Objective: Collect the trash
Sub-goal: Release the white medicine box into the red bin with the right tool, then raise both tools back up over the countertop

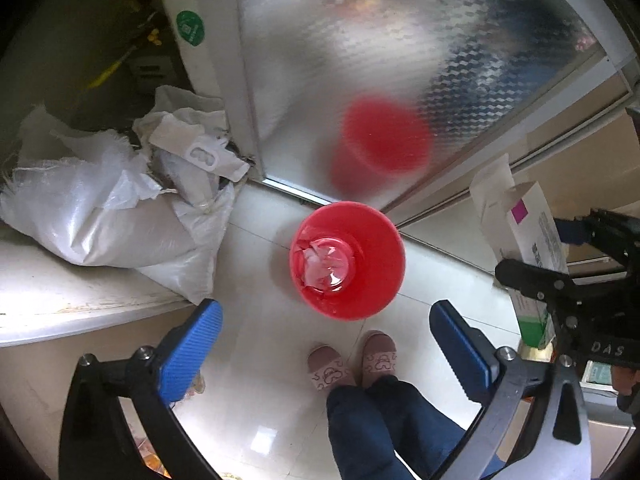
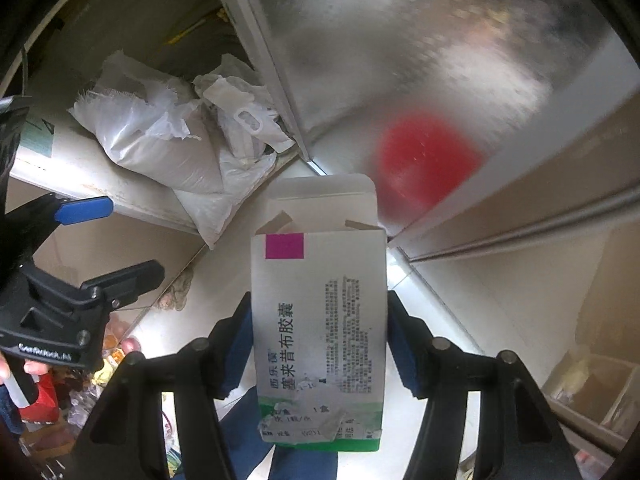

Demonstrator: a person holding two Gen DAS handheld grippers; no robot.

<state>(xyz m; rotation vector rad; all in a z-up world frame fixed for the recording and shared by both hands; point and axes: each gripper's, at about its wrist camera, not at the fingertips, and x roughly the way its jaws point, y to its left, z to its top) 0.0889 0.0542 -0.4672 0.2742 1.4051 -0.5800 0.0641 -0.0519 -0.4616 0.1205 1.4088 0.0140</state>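
Note:
A red trash bin [image 1: 347,261] stands on the floor below my left gripper [image 1: 326,344], with crumpled clear plastic [image 1: 326,266] inside it. My left gripper is open and empty above the bin. My right gripper [image 2: 320,340] is shut on a white medicine box [image 2: 320,320] with a magenta square, a green bottom band and its top flap open. The box and right gripper also show at the right edge of the left wrist view [image 1: 524,248]. In the right wrist view the bin itself is hidden behind the box; only its red reflection [image 2: 424,160] shows.
A shiny metal door [image 1: 400,60] rises behind the bin and mirrors it. A white woven sack [image 1: 108,208] with paper scraps lies on a low ledge [image 1: 60,308] at the left. The person's slippered feet [image 1: 352,364] stand just below the bin.

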